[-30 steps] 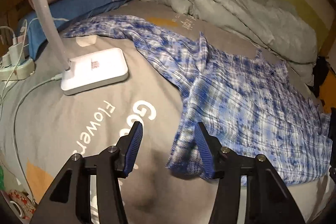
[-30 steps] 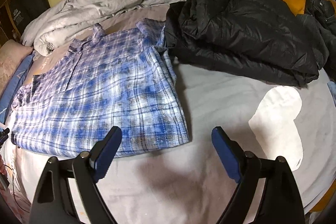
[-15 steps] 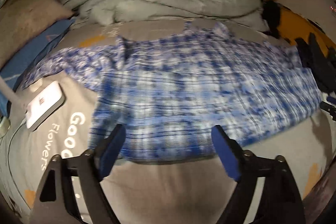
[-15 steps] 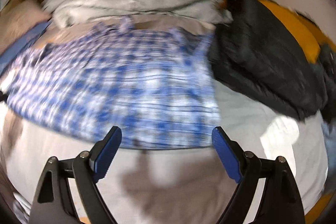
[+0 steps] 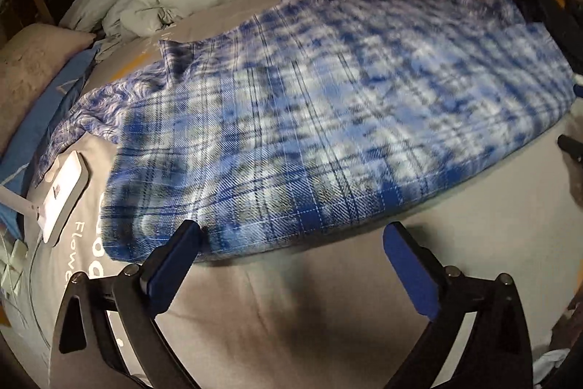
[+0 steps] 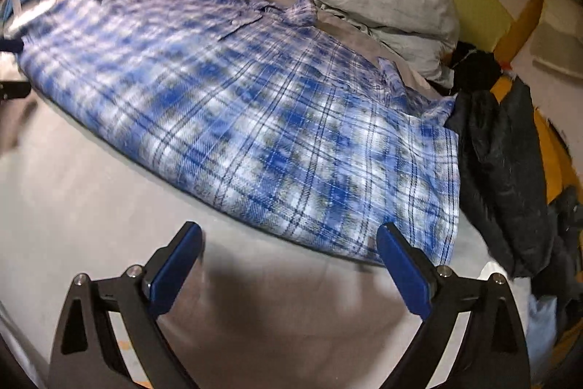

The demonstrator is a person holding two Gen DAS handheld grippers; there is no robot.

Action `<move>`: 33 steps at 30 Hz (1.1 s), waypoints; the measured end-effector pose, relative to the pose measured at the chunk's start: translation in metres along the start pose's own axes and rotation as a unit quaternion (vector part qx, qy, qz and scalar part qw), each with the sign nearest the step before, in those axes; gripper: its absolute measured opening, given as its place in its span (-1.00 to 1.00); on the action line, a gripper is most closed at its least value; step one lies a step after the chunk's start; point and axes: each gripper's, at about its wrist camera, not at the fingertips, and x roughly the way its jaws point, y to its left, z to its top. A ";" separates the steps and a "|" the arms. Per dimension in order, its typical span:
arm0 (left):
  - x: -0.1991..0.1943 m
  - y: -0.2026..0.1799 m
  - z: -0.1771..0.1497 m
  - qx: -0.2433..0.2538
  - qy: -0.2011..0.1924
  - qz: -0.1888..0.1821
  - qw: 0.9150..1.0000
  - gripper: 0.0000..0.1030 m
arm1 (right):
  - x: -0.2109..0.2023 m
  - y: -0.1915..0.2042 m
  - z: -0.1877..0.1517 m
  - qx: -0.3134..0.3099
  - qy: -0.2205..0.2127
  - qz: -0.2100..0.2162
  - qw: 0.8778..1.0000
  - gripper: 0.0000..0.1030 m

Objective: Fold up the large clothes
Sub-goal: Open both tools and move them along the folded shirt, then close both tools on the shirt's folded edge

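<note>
Bed (image 5: 291,316): shirt (image 5: 328,119) beyond fingers (image 5: 408,265).

- The blue plaid shirt (image 6: 255,133) lay spread on the grey bed sheet (image 6: 91,206).
- The right gripper (image 6: 288,245) hovered at its hem, jaws just opening, nothing between them.
- A black jacket (image 6: 510,177) lay beside it.

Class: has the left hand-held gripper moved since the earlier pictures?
Yes. The left hand-held gripper swung right, away from the white lamp base, along the plaid shirt hem, jaws opening.
</note>
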 end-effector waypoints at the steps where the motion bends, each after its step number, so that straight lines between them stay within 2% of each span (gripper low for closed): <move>1: 0.003 -0.001 0.000 0.001 0.003 0.006 1.000 0.93 | 0.004 0.001 0.000 -0.002 0.003 -0.008 1.000 0.88; 3: 0.009 -0.001 0.003 0.002 0.002 0.026 1.000 0.93 | 0.012 0.000 0.001 0.001 0.012 -0.017 1.000 1.00; 6: 0.017 0.006 0.008 -0.011 -0.003 0.053 0.999 0.93 | 0.020 -0.013 0.003 0.027 0.014 -0.025 0.999 1.00; 12: 0.030 0.032 0.015 -0.052 -0.017 0.100 0.994 0.93 | 0.040 -0.046 0.008 0.083 0.021 -0.074 0.994 1.00; 13: 0.031 0.035 0.015 -0.054 -0.020 0.107 0.993 0.84 | 0.043 -0.051 0.007 0.091 0.019 -0.092 0.991 0.95; 14: 0.032 0.038 0.015 -0.057 -0.019 0.116 0.991 0.54 | 0.044 -0.053 0.007 0.095 0.015 -0.109 0.989 0.58; 15: 0.034 0.040 0.015 -0.058 -0.004 0.129 0.990 0.34 | 0.046 -0.056 0.006 0.097 0.012 -0.127 0.987 -0.11; 16: 0.036 0.042 0.015 -0.058 0.010 0.138 0.989 -0.13 | 0.049 -0.058 0.006 0.094 0.019 -0.138 0.986 -0.45; 17: 0.034 0.045 0.015 -0.063 0.014 0.137 0.988 -0.82 | 0.053 -0.060 0.004 0.095 0.031 -0.142 0.985 -0.79; 18: 0.032 0.047 0.015 -0.069 0.015 0.144 0.987 -0.94 | 0.054 -0.063 0.002 0.103 0.038 -0.141 0.984 -0.84; 22: 0.009 0.055 0.008 -0.086 -0.008 0.127 0.988 -0.95 | 0.034 -0.069 -0.006 0.143 0.019 -0.117 0.983 -0.94; 26: -0.025 0.052 -0.005 -0.088 -0.028 0.120 0.988 -0.95 | -0.002 -0.060 -0.017 0.138 -0.007 -0.108 0.984 -0.95; 30: -0.046 0.057 -0.025 -0.100 -0.015 0.095 0.990 -0.95 | -0.035 -0.057 -0.035 0.160 -0.023 -0.093 0.983 -0.96; 33: -0.055 0.063 -0.037 -0.096 -0.013 0.111 0.989 -0.95 | -0.049 -0.049 -0.051 0.156 -0.016 -0.054 0.986 -0.96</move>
